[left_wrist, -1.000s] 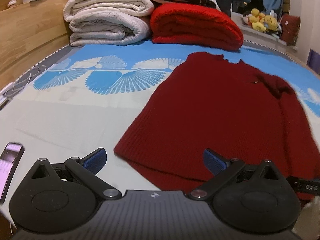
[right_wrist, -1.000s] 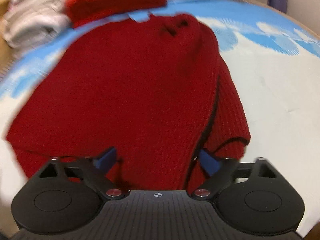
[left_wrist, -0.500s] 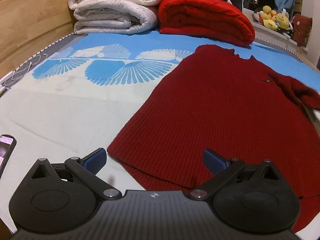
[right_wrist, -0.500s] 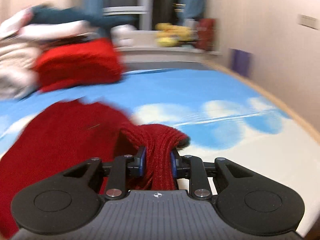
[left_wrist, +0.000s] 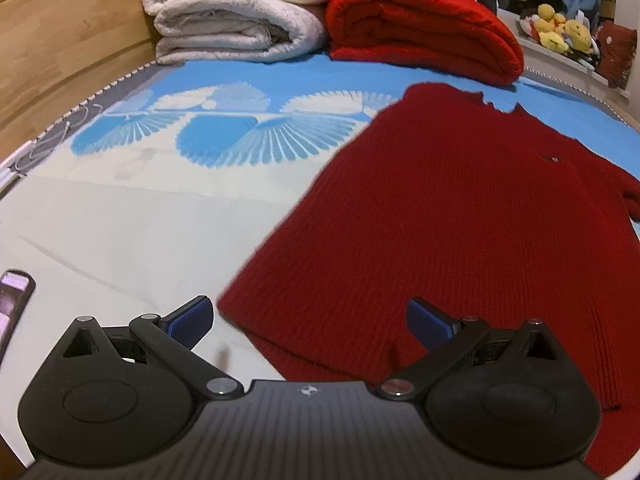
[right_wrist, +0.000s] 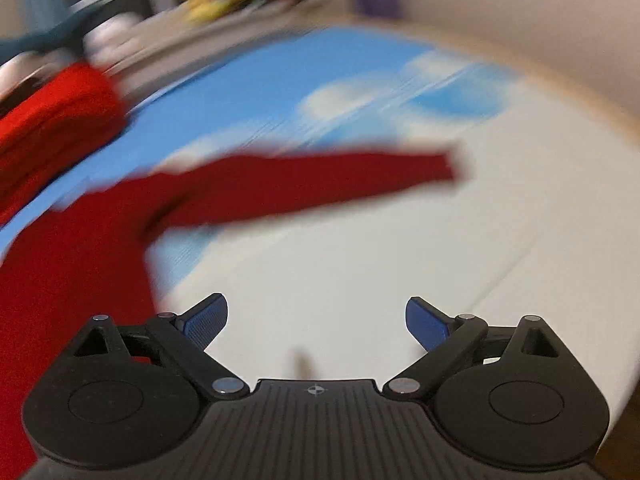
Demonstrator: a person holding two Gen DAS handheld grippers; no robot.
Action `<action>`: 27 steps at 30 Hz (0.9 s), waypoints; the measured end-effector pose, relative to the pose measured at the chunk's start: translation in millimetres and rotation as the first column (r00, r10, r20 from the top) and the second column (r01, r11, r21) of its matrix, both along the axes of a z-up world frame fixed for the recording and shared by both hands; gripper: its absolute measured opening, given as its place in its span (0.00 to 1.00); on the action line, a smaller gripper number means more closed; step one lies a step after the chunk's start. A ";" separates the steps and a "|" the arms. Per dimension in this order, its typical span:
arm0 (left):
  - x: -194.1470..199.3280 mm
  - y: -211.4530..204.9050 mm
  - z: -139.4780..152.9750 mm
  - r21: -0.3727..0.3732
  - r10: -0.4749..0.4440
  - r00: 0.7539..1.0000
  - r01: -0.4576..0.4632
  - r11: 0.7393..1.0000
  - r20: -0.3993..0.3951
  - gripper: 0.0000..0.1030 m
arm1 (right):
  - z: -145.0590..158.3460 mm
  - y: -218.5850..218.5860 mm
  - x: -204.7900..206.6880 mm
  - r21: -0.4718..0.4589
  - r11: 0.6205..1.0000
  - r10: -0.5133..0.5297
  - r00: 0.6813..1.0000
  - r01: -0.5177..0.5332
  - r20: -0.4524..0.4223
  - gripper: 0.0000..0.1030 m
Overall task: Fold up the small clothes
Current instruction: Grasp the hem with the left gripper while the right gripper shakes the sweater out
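Note:
A dark red knit sweater (left_wrist: 432,216) lies flat on the bed, collar toward the far side. My left gripper (left_wrist: 310,320) is open and empty, low over the sweater's near left hem corner. In the blurred right wrist view the sweater (right_wrist: 60,264) lies at the left with one sleeve (right_wrist: 320,184) stretched out to the right over the sheet. My right gripper (right_wrist: 316,320) is open and empty above bare sheet, in front of that sleeve.
Folded white blankets (left_wrist: 236,12) and a folded bright red blanket (left_wrist: 420,28) are stacked at the far end of the bed. A phone (left_wrist: 12,308) lies at the left edge. A wooden bed frame (left_wrist: 60,52) runs along the left. Plush toys (left_wrist: 560,28) sit far right.
My right gripper was shut on the sleeve half a second ago; it has let go, and the sleeve now lies stretched out. My left gripper has moved closer to the hem corner.

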State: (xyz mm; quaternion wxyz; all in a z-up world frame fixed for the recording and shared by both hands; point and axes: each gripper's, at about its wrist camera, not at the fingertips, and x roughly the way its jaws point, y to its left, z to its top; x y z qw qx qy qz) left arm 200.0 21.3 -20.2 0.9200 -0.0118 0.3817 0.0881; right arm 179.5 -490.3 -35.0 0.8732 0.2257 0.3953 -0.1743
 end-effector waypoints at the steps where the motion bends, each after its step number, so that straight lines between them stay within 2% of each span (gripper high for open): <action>1: 2.0 2.9 2.6 0.011 0.014 1.000 -0.015 1.000 0.014 1.00 | -5.2 14.8 7.4 0.039 0.998 0.053 0.999 -0.053 -0.005 0.93; 3: 8.0 10.4 5.9 0.021 0.052 0.998 -0.053 0.998 0.035 1.00 | -20.3 46.1 12.1 0.092 0.983 0.165 0.986 -0.161 -0.036 0.93; 4: 12.2 14.8 5.3 0.012 0.065 0.997 -0.065 0.998 0.036 1.00 | -27.4 60.2 18.1 0.087 0.976 0.204 0.977 -0.198 -0.058 0.93; 6: 25.5 24.0 -0.8 -0.030 0.077 0.997 -0.077 0.997 0.008 1.00 | -45.1 81.3 25.1 0.060 0.968 0.248 0.961 -0.242 -0.126 0.93; 7: 32.7 27.9 -5.9 -0.051 0.076 0.997 -0.077 0.996 -0.014 1.00 | -50.0 92.7 26.1 0.071 0.961 0.276 0.945 -0.267 -0.174 0.90; 8: 40.3 31.2 -12.7 -0.067 0.077 0.996 -0.080 0.994 -0.045 1.00 | -52.4 101.7 20.1 0.050 0.956 0.293 0.939 -0.288 -0.180 0.86; 9: 47.4 33.8 -20.3 -0.083 0.080 0.993 -0.087 0.993 -0.082 0.98 | -48.6 107.0 16.7 0.006 0.946 0.320 0.934 -0.323 -0.158 0.76; 10: 51.7 36.0 -26.6 -0.105 0.070 0.991 -0.082 0.991 -0.110 0.95 | -46.7 112.1 15.4 0.003 0.930 0.363 0.920 -0.367 -0.149 0.30; 11: 53.6 37.3 -32.5 -0.129 0.058 0.989 -0.076 0.989 -0.139 0.85 | -42.8 117.4 7.0 0.024 0.925 0.378 0.917 -0.378 -0.130 0.21; 13: 45.2 33.9 -30.4 -0.082 0.069 0.992 -0.078 0.994 -0.108 0.60 | -38.4 120.9 -2.0 0.031 0.932 0.362 0.925 -0.360 -0.119 0.17; 14: 40.7 32.9 -26.6 -0.082 0.047 0.994 -0.055 0.995 -0.104 0.31 | -37.0 121.9 -5.4 0.023 0.932 0.361 0.925 -0.361 -0.116 0.17; 15: 35.9 33.8 -22.8 -0.109 0.019 0.994 -0.031 0.994 -0.112 0.22 | -35.8 120.2 -5.3 0.013 0.932 0.362 0.926 -0.363 -0.108 0.17; 17: 22.3 35.0 -13.7 -0.112 -0.018 0.992 0.004 0.994 -0.121 0.17 | -26.5 116.9 -18.9 -0.002 0.928 0.371 0.925 -0.373 -0.085 0.16; 19: 4.9 36.6 -8.8 -0.102 -0.069 0.987 0.054 0.993 -0.144 0.16 | -17.1 108.7 -31.6 -0.027 0.927 0.372 0.925 -0.375 -0.085 0.15; 21: -12.2 38.5 -7.4 -0.125 -0.115 0.978 0.094 0.988 -0.175 0.16 | -18.3 101.4 -40.9 -0.058 0.925 0.370 0.924 -0.377 -0.098 0.15; 24: -44.3 34.9 -9.8 -0.093 -0.185 0.962 0.169 0.981 -0.203 0.16 | -22.8 80.7 -49.6 -0.032 0.927 0.366 0.921 -0.373 -0.134 0.15; 27: -79.7 36.0 -9.7 -0.068 -0.246 0.949 0.237 0.969 -0.197 0.16 | -24.1 78.7 -67.8 0.019 0.932 0.360 0.916 -0.362 -0.176 0.15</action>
